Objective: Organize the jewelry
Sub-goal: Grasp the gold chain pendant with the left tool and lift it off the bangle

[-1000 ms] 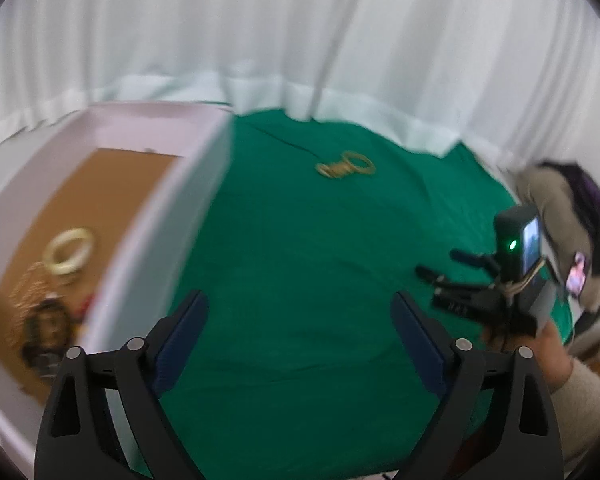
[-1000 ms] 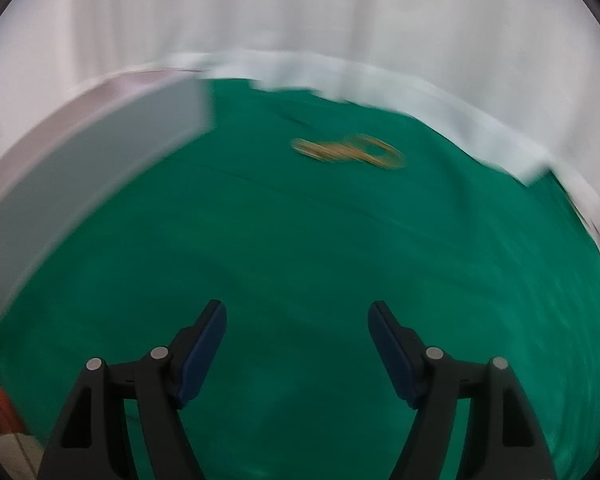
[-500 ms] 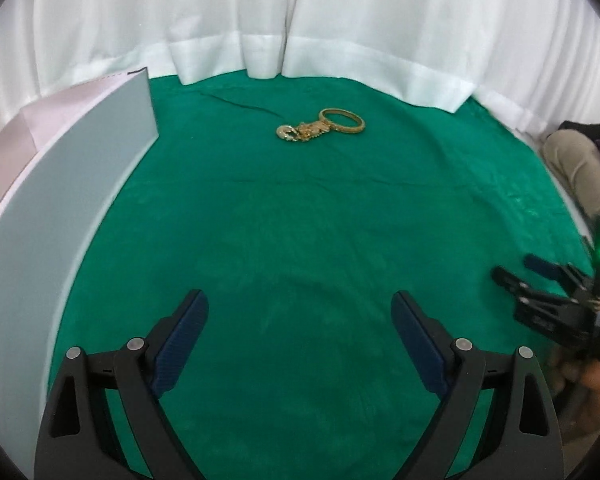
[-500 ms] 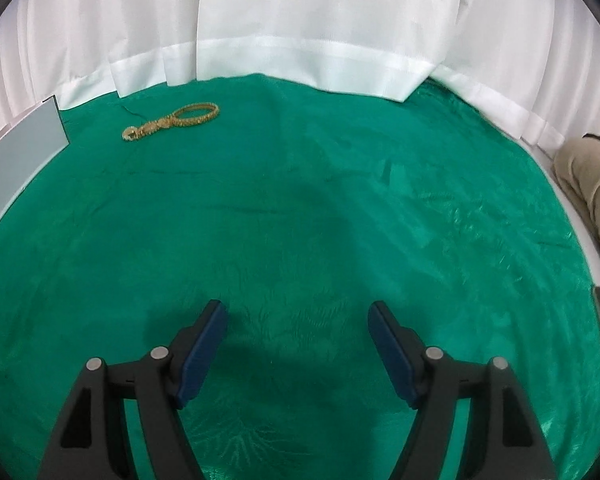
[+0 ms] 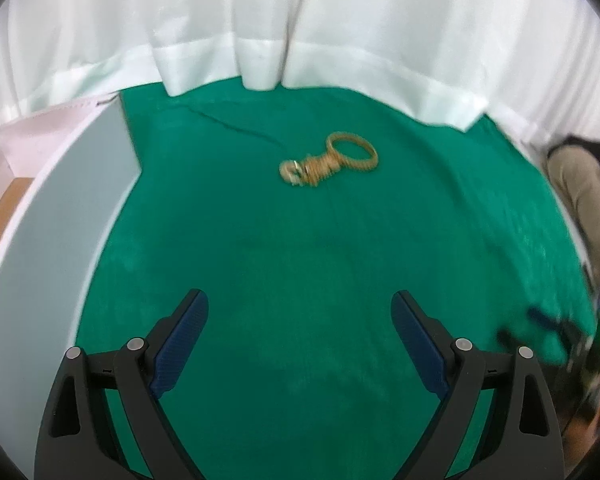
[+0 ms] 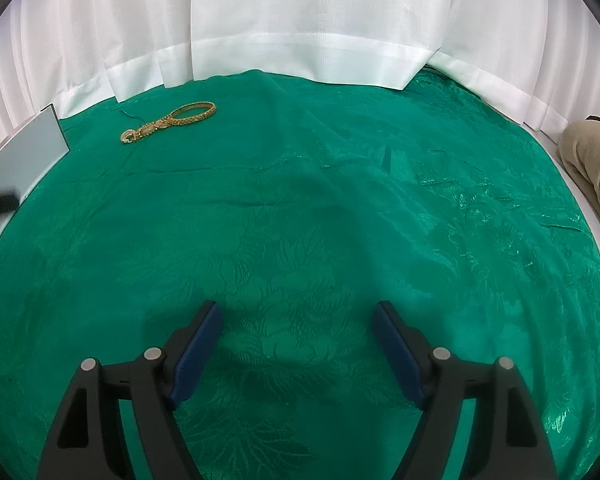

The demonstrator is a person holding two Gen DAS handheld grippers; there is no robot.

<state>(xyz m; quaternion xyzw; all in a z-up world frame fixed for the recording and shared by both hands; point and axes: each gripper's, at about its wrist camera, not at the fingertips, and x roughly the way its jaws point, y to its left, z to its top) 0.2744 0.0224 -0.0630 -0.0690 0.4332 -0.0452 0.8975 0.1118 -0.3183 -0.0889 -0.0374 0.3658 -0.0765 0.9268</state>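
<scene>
The gold chain [image 5: 329,159] is seen on the cloth [image 5: 300,240] ahead of the wide, empty left gripper [image 5: 299,340], nearer than to the equally wide right gripper [image 6: 298,344], its length running left-right.

My left wrist camera looks forward over my left tongs [image 5: 299,336], low above the green cloth [image 5: 300,248], facing the far white curtain [image 5: 300,20]. My right wrist camera looks the same way over my right tongs [image 6: 297,344], from further right. Both views share the gold jewelry [image 5: 329,159] [image 6: 168,121] and the box wall [image 5: 60,220] [image 6: 24,152] at left.
</scene>
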